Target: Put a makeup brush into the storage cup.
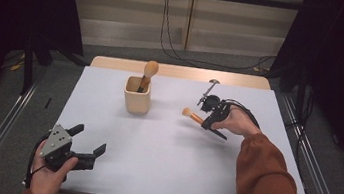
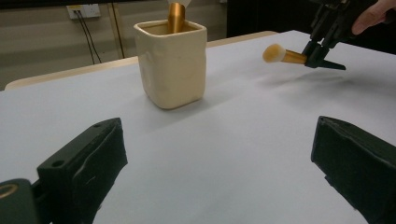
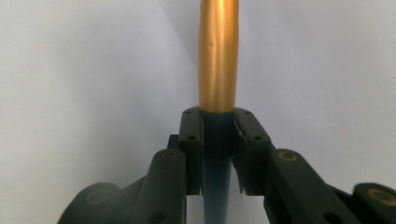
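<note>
The makeup brush [image 1: 193, 115] hangs just above the white table [image 1: 159, 176], right of the middle of the high view, bristle head pointing left toward the cup. The right gripper [image 1: 209, 122] is clamped on its handle, jaws narrowed onto the dark stem just behind the gold sleeve [image 3: 218, 56], as the right gripper view shows from close up. It looks light and stiff along the handle, with a soft tuft that would crush if pinched. The gold metal is likely slick, so the dark handle behind it is the better hold, and a firm one, since a thin round stem may swivel between flat pads.

The cream square cup [image 1: 137, 97] stands upper middle of the high view, upright, well apart from the brush. A second brush [image 1: 149, 71] already stands in it, head up and leaning to the right, leaving room beside it.

The left gripper [image 1: 88, 147] rests at the lower left, jaws spread wide and empty.
</note>
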The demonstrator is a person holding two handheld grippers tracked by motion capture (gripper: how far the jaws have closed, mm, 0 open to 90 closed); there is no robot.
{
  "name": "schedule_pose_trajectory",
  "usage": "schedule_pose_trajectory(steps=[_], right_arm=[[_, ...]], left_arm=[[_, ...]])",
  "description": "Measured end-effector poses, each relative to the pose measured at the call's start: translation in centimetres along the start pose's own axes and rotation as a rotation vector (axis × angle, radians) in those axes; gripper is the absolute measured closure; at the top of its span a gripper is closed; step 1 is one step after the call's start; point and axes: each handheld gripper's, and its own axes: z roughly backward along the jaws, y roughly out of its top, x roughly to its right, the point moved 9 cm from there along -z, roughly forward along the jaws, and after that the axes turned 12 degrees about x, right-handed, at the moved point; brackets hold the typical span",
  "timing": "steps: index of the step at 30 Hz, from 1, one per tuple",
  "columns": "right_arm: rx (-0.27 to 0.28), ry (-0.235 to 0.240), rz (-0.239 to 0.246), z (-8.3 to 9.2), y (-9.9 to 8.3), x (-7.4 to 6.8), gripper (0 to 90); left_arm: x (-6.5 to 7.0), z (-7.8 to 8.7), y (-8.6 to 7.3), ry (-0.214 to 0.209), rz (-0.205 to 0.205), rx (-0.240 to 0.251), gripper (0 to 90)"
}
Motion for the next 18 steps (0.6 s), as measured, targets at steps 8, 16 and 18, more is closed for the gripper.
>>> schedule_pose_trajectory(steps=[8, 16, 18], right_arm=[[0.142, -0.022, -0.056, 1.4, 0.5, -0.1, 75.3], [0.287, -0.027, -0.094, 2.2, 0.5, -0.8, 75.4], [0.316, -0.048, -0.110, 2.2, 0.5, -0.7, 75.4]], left_arm=[[-0.1, 0.1, 0.0, 0.000, 0.004, 0.002, 3.0], [0.1, 0.0, 0.1, -0.003, 0.002, 0.003, 3.1], [0.1, 0.0, 0.1, -0.003, 0.003, 0.004, 3.0]])
